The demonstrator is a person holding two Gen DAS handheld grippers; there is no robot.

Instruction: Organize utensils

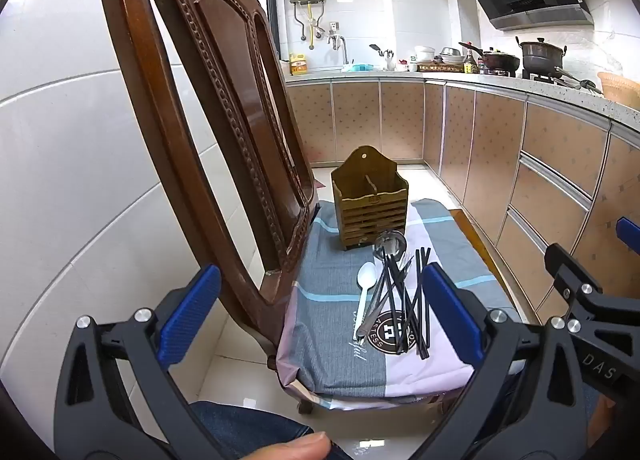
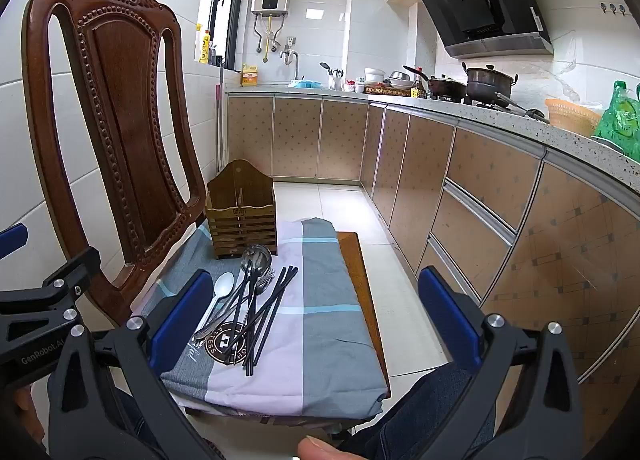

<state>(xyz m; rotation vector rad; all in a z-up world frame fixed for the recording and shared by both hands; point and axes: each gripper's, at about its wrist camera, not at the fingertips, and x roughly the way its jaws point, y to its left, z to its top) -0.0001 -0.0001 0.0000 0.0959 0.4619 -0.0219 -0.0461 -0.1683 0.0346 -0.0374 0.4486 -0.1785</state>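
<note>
**Utensils loose, caddy empty, both grippers waiting**

While nothing has yet been lifted, the left wrist view shows the left hand-held gripper [image 1: 320, 312] with its blue pads spread wide apart and nothing between them. Ahead of it stands the wooden utensil caddy [image 1: 370, 204], upright on the cloth-covered chair seat [image 1: 332, 364], close to the carved chair back [image 1: 208, 100]. Just in front of the caddy lies the loose pile: a white plastic spoon [image 1: 365, 292] on the side nearer the chair back, a steel ladle [image 1: 390, 246] whose bowl almost touches the caddy's base, and a crossed bundle of black chopsticks [image 1: 416, 300] with a fork or two mixed in. The caddy's compartments look empty.

From the right wrist view, the right hand-held gripper [image 2: 316, 320] is likewise fully apart and empty, hanging short of the pile. The caddy sits at the far corner of the seat, the pile directly before it, and the bare part of the cloth stretches away from the caddy toward the kitchen cabinets [image 2: 472, 196].

This looks like the very start: the approach to a first pick. The white spoon lies freest, so it seems the easiest opener; the tangled chopsticks would need a narrow pinch on one stick, and careful lifting so its neighbours are not dragged along.
</note>
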